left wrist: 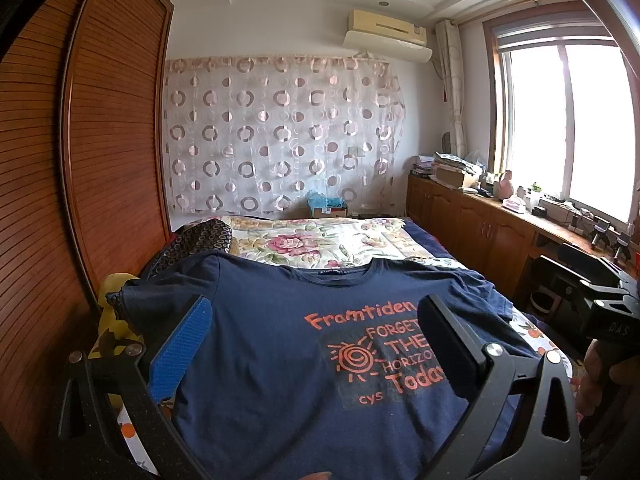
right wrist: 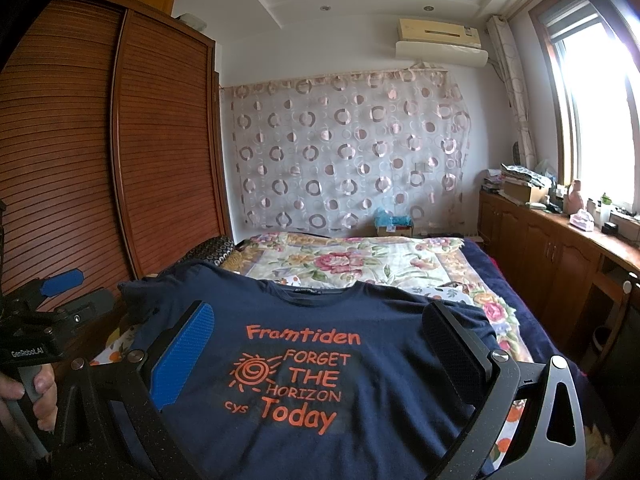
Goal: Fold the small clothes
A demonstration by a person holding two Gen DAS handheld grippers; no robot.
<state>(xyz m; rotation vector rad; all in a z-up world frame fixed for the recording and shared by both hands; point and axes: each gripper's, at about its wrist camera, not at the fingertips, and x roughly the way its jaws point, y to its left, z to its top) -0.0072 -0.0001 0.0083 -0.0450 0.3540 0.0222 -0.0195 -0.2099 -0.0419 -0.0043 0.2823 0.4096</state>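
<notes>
A navy T-shirt [left wrist: 272,344] with orange print lies flat, face up, on the bed, neck away from me; it fills the near half of the right wrist view too, T-shirt [right wrist: 360,320]. My left gripper [left wrist: 316,316] hovers open over its lower left part, blue pad on the left finger, nothing between the fingers. My right gripper [right wrist: 320,320] is open above the shirt's lower middle, also holding nothing. The left gripper's body [right wrist: 48,312] shows at the left edge of the right wrist view, held by a hand [right wrist: 28,396].
A floral quilt [right wrist: 360,260] covers the far half of the bed. A slatted wooden wardrobe [left wrist: 100,152] runs along the left side. Low wooden cabinets [left wrist: 480,220] with clutter stand under the window on the right. A patterned cushion [left wrist: 200,236] lies at the bed's left.
</notes>
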